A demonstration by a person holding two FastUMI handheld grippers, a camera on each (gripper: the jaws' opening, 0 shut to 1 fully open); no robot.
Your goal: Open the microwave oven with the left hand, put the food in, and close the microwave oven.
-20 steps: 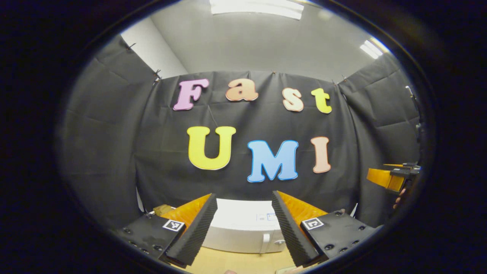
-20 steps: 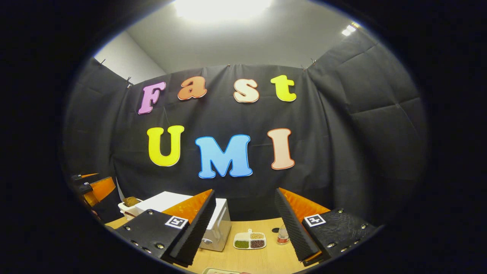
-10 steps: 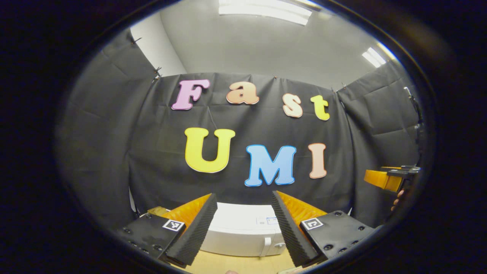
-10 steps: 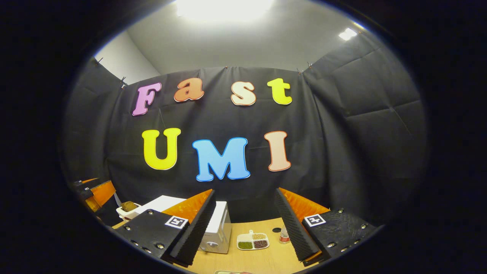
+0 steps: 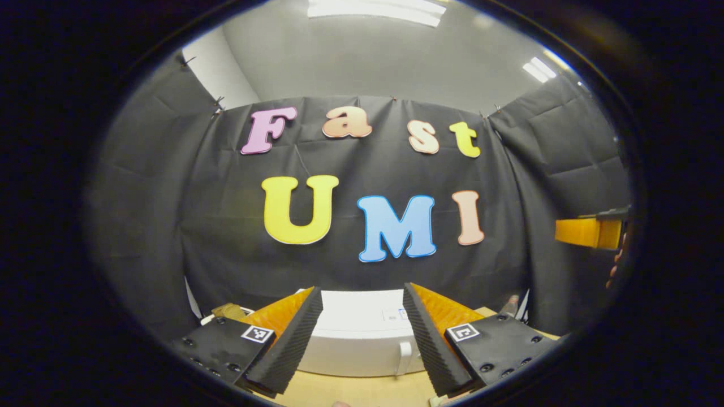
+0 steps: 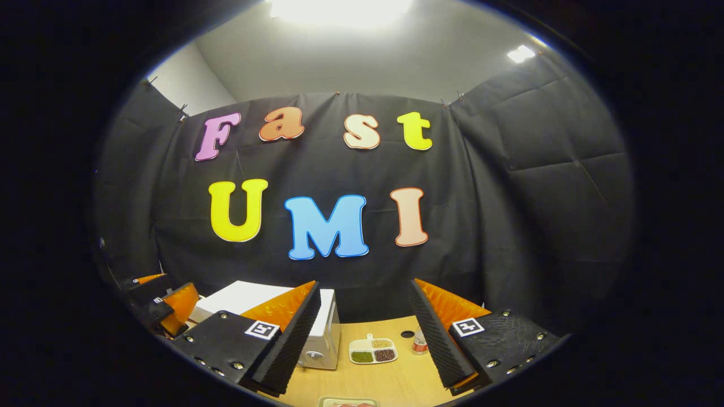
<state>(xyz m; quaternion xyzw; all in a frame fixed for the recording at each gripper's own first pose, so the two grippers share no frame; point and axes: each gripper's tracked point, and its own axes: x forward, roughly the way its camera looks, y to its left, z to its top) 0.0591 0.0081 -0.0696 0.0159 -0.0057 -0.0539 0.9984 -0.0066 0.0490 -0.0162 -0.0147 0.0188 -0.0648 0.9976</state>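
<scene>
Left gripper view: white microwave oven (image 5: 362,333) at 6 o'clock, seen between the two fingers, door closed, its vertical handle (image 5: 404,357) toward the right side of the front.
Microwave seat: on a light wooden table (image 5: 350,390), back against the black cloth wall.
Left gripper (image 5: 362,339): jaws spread wide, nothing between them, held above and short of the microwave, no contact.
Beside microwave: brownish item in a white holder (image 5: 229,311) at 7 o'clock, partly hidden by the left finger; cannot tell what it is.
Other gripper: right gripper's body at 3 o'clock, with fingertips of a hand (image 5: 616,263) just below it.
Right gripper view: microwave at 7 o'clock, its knob-side corner showing past the left finger.
Right gripper (image 6: 365,339): jaws wide apart, empty, above the table.
Table, 6 o'clock: white four-compartment dish (image 6: 372,351) with green, tan and dark fillings; small bottle (image 6: 419,342) just right of it; the rim of a tray (image 6: 346,402) at the bottom edge.
Far left, 8 o'clock: left gripper in front of the microwave's far end.
</scene>
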